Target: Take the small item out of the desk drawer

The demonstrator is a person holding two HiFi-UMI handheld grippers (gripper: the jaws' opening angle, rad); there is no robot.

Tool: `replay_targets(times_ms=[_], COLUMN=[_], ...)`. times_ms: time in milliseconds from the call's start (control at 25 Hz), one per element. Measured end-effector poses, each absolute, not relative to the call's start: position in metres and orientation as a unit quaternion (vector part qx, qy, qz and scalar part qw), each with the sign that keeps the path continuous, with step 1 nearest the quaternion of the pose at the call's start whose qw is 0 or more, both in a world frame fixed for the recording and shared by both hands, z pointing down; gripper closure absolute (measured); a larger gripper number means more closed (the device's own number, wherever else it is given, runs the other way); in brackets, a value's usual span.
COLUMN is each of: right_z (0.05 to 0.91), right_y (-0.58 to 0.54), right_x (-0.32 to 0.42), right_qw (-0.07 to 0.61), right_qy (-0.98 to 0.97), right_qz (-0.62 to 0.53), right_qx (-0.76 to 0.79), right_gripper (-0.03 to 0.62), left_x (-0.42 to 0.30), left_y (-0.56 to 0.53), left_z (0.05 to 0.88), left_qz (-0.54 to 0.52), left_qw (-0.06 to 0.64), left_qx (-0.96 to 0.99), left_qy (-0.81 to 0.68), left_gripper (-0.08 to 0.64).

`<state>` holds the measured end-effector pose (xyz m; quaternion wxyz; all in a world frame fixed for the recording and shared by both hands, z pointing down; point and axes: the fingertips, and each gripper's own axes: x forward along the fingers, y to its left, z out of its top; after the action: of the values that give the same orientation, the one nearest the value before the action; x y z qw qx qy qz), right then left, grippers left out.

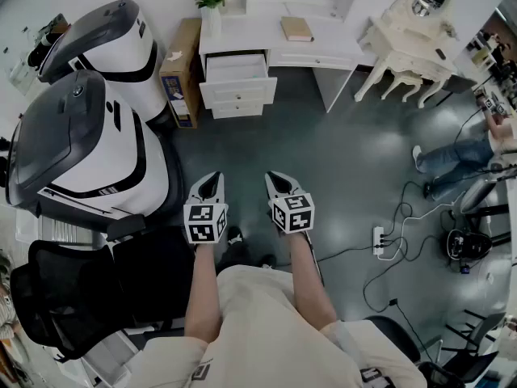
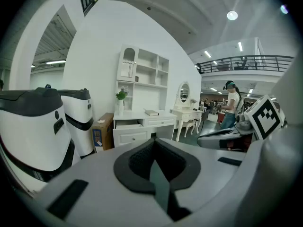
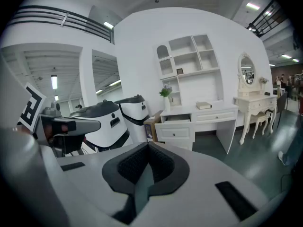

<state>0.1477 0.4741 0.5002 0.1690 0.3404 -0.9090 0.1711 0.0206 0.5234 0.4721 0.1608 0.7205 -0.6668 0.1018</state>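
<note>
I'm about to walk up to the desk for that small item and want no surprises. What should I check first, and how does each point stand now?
1. Top drawer of the white desk pulled open: ok.
2. Small item seen inside the drawer: cannot tell, too far off.
3. Left gripper empty, jaws together: ok.
4. Right gripper empty, jaws together: ok.
5. Floor straight ahead to the desk free of obstacles: ok; the power strip and its cables lie off to the right.
6. Drawer within reach: not ok, the desk stands well ahead.
</note>
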Motion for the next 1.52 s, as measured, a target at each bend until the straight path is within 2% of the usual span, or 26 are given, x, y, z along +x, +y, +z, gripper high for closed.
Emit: replay_targets(times_ms=[280, 480, 640, 1000, 1200, 1520], right_z=[0.492, 0.496, 0.491, 0.497, 0.513, 0.524], right_y=[0.443, 0.416, 0.385, 0.323, 0.305, 0.247], right_x=[0.138, 0.125, 0.108, 0.06, 0.041, 0.006], right_qw=[0.162, 0.183, 0.147, 0.116, 0.137, 0.135], right_qy=[-0.908, -0.911, -0.91, -0.908, -0.91, -0.909], right_qz=[0.169, 0.164, 0.185, 0.212, 0.215, 0.228], right_qx=[0.348, 0.331, 0.34, 0.342, 0.326, 0.323], right_gripper=[0.568, 0.568, 0.568, 0.568, 0.568, 0.568], left_x=[0.007, -0.003, -0.021, -0.078, -0.099, -0.136], left_y=[0.488, 0.451, 0.419, 0.351, 0.33, 0.274], left_z=[0.466, 0.466, 0.468, 0.476, 0.486, 0.485], left_qz=[0.094, 0.091, 0.087, 0.074, 0.079, 0.067], left_qw=[0.167, 0.172, 0.177, 0.166, 0.169, 0.172], left_qx=[0.727, 0.732, 0.742, 0.761, 0.765, 0.764], left_qy=[-0.659, -0.652, -0.64, -0.622, -0.616, -0.619], left_gripper=[0.543, 0.543, 0.543, 0.543, 0.543, 0.543])
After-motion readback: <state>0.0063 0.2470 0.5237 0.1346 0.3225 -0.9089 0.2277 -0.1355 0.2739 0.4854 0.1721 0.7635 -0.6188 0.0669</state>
